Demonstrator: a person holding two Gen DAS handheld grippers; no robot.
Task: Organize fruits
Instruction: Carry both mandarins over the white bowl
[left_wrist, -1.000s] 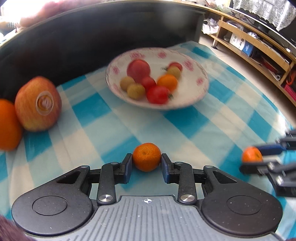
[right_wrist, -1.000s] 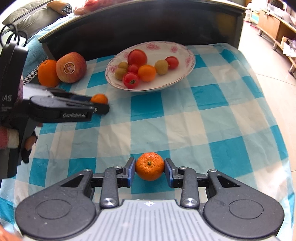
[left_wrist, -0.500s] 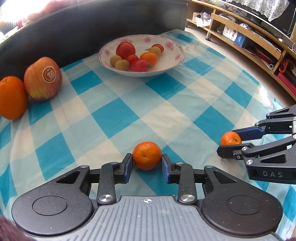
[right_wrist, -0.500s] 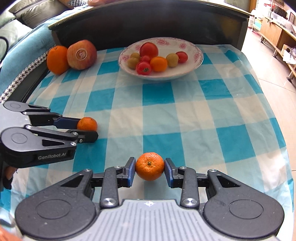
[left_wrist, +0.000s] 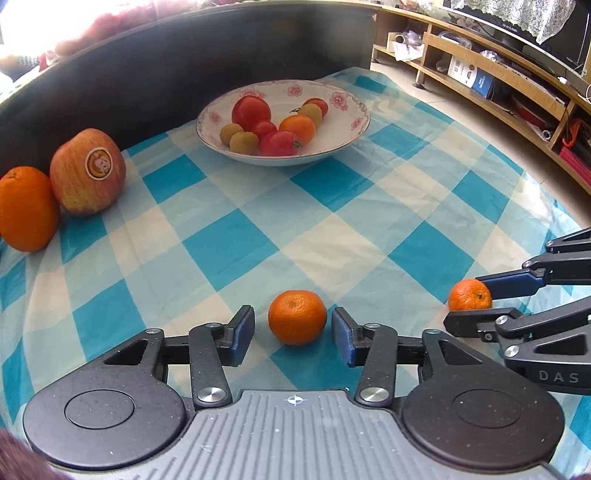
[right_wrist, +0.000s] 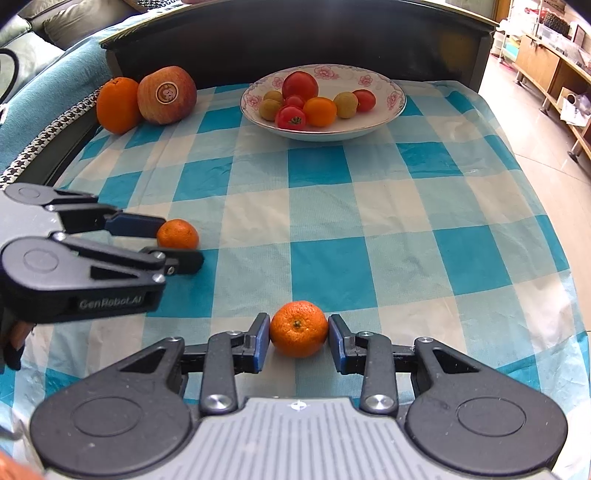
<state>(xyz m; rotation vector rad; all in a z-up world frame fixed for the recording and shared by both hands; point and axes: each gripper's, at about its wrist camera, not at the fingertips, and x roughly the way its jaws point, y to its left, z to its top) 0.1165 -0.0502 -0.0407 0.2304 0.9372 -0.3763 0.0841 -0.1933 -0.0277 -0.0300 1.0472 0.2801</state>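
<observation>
At bottom centre, the left gripper (left_wrist: 293, 334) has just been opening; its mandarin (left_wrist: 297, 322) sits free between the pads on the checked cloth (left_wrist: 236, 243). The right gripper (right_wrist: 298, 342) clamps another mandarin (right_wrist: 298, 328). The fruit bowl (right_wrist: 391, 110) sits at upper centre.

Black gripper (left_wrist: 293, 334), blue pads (left_wrist: 341, 341)

We take this for a home living room: a checked cloth (left_wrist: 236, 240) covers the worktop, a flowered bowl (left_wrist: 343, 107) of fruit stands at twelve o'clock, a long wooden shelf unit (left_wrist: 491, 70) at two, a sofa (right_wrist: 55, 22) at ten.
</observation>
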